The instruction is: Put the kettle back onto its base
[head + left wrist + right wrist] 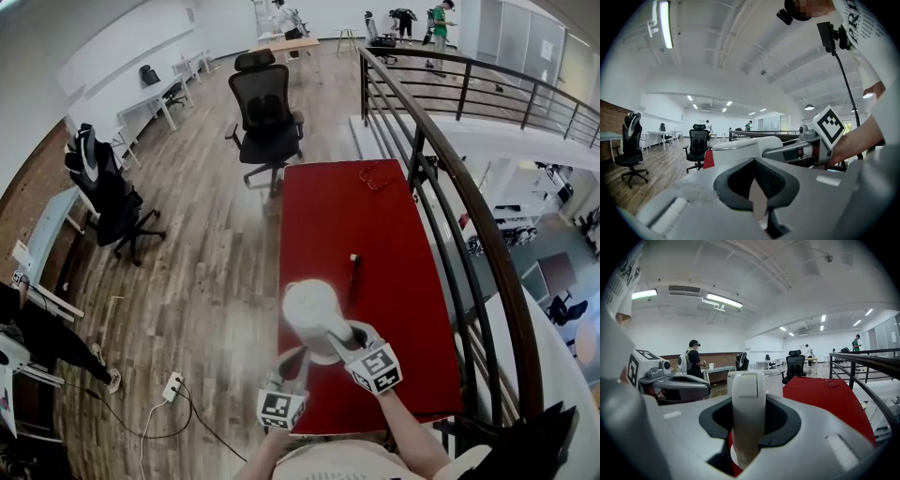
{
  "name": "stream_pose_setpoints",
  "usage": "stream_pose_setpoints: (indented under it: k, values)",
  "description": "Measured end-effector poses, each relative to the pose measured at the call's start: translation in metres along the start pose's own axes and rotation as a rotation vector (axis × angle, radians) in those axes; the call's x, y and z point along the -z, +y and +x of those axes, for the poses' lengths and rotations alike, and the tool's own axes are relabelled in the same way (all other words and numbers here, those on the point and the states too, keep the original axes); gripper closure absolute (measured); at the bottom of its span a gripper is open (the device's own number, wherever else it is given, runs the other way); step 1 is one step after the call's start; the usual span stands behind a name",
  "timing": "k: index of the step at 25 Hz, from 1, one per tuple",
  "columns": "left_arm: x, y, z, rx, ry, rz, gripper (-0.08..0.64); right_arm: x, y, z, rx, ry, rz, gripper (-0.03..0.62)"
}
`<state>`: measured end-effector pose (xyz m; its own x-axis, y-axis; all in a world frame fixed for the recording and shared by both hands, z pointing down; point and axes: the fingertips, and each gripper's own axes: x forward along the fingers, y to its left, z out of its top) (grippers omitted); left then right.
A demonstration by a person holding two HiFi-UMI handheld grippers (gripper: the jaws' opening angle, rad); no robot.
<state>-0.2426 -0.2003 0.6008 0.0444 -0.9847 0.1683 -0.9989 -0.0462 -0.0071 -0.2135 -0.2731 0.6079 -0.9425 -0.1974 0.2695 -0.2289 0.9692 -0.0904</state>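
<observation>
White kettle (311,314) is at the near end of the red counter (375,225); I cannot tell whether it rests on the top. The right gripper (345,336) has its jaws clamped on the kettle's handle (748,408). The left gripper (296,364) sits just beside the kettle, its jaws together with nothing between them.

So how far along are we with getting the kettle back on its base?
Done: the right gripper is shut on the kettle handle. In hand: the white kettle is over the near end of the red table, the left gripper shut and empty beside it. Left: no base shows in any view, so seating can't be confirmed, and the grip is not yet released.
</observation>
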Motion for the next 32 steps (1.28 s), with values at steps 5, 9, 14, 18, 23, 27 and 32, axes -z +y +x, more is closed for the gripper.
stream_pose_setpoints:
  k: [5,9,14,18,23,27,32]
  values:
    - [0.002,0.002,0.001,0.0,0.005,-0.006,0.555,0.009,0.0,0.004,-0.001,0.001,0.026,0.469]
    - [0.005,0.004,-0.001,-0.002,0.008,-0.012,0.555,0.007,0.003,0.006,-0.001,-0.015,0.014,0.468]
    - [0.007,0.006,0.0,0.004,0.008,-0.016,0.555,0.012,0.007,0.002,0.005,-0.01,0.011,0.468]
    - [0.007,0.003,0.003,0.021,0.003,-0.017,0.555,0.014,0.007,-0.005,0.025,-0.018,0.025,0.468]
    - [0.007,-0.006,0.005,0.048,0.0,-0.029,0.555,0.017,0.012,-0.011,-0.006,-0.03,0.001,0.467]
    - [0.007,-0.012,0.004,0.065,-0.004,-0.034,0.555,0.021,0.016,-0.02,-0.049,-0.049,-0.034,0.466]
    - [0.007,-0.017,0.004,0.073,-0.008,-0.032,0.555,0.023,0.014,-0.025,-0.119,-0.063,-0.059,0.466]
